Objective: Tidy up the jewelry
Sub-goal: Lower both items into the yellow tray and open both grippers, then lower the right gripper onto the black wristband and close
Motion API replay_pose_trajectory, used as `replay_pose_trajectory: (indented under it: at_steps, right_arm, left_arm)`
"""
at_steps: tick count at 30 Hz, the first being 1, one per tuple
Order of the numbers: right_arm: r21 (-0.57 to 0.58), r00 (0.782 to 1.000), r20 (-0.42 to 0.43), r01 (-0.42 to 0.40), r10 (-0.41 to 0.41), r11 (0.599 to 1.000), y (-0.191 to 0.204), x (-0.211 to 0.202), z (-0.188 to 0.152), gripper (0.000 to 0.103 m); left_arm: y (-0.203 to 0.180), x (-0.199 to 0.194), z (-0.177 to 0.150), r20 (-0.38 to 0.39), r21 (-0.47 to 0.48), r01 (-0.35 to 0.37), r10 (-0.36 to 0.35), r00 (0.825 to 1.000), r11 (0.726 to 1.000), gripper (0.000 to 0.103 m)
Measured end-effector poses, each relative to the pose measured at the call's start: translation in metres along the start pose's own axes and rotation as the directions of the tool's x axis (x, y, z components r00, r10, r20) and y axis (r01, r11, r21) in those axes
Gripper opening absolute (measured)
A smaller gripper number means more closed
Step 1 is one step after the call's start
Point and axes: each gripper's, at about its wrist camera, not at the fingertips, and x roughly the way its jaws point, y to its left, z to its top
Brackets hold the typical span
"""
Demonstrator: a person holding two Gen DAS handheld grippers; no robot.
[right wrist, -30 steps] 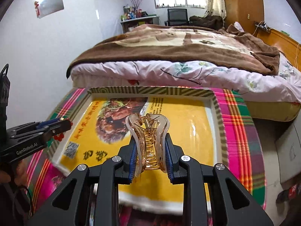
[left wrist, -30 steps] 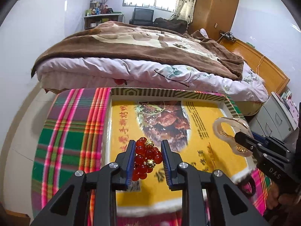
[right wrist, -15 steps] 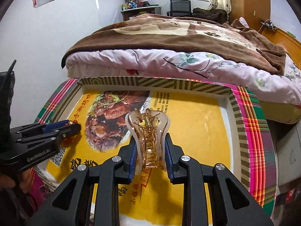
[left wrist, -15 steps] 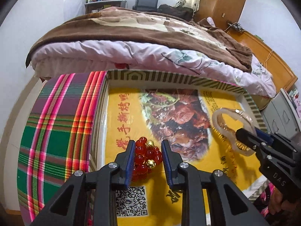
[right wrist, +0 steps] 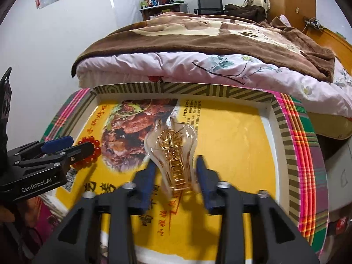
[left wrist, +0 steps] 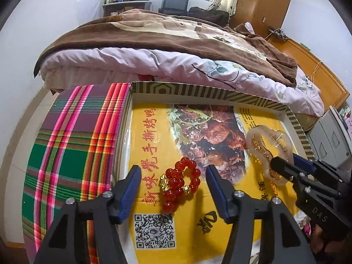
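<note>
A red bead bracelet (left wrist: 179, 184) with a few gold beads lies on the yellow printed liner of a shallow box tray (left wrist: 198, 91). My left gripper (left wrist: 173, 171) straddles it with its jaws opening, and neither blue pad touches the beads. A clear amber hair claw clip (right wrist: 173, 145) rests tipped forward on the liner between the fingers of my right gripper (right wrist: 176, 164). Those jaws are opening too, with small gaps on both sides of the clip. Each gripper shows in the other's view: the left gripper (right wrist: 79, 144) by the bracelet (right wrist: 96, 151), the right gripper (left wrist: 285, 160) by the clip (left wrist: 264, 140).
The tray (right wrist: 198, 89) sits on a bright plaid cloth (left wrist: 72, 145). Right behind it runs a bed (left wrist: 176, 44) with a brown blanket and a floral quilt. A grey drawer unit (left wrist: 330, 136) stands to the right, a white wall to the left.
Both grippers came down over the tray and spread their jaws. The bracelet has left the left pads and lies on the liner. The clip has slipped free of the right pads and tipped forward.
</note>
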Motion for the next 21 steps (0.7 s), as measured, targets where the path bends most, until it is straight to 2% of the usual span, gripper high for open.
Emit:
replay_pose_trajectory:
  at_steps: [1,6,9,14,21]
  right_arm:
    - [0.001,1.0,0.012,-0.006,0.006,1.0,0.0,-0.003,-0.001,0.053]
    - [0.011,0.999,0.05,-0.002,0.002,1.0,0.003,-0.02,-0.005,0.054]
    - [0.027,0.997,0.075,-0.021,0.019,0.999,0.004,-0.035,-0.011,0.054]
    - [0.044,0.993,0.11,-0.047,0.042,0.998,0.006,-0.062,-0.026,0.054]
    - [0.027,0.986,0.161,-0.04,0.035,0.999,0.01,-0.105,-0.054,0.054]
  left_arm:
    - [0.0,-0.004,-0.001,0.006,0.001,0.006,-0.006,1.0,1.0,0.065]
    - [0.0,-0.027,-0.008,0.045,0.007,-0.002,0.002,0.999,1.0,0.076]
    - [0.0,-0.044,-0.016,0.065,0.006,-0.002,0.001,0.998,1.0,0.078]
    - [-0.004,-0.078,-0.038,0.114,0.027,-0.064,0.061,0.992,0.998,0.082]
    - [-0.007,-0.116,-0.071,0.139,0.03,-0.074,0.069,0.988,0.997,0.082]
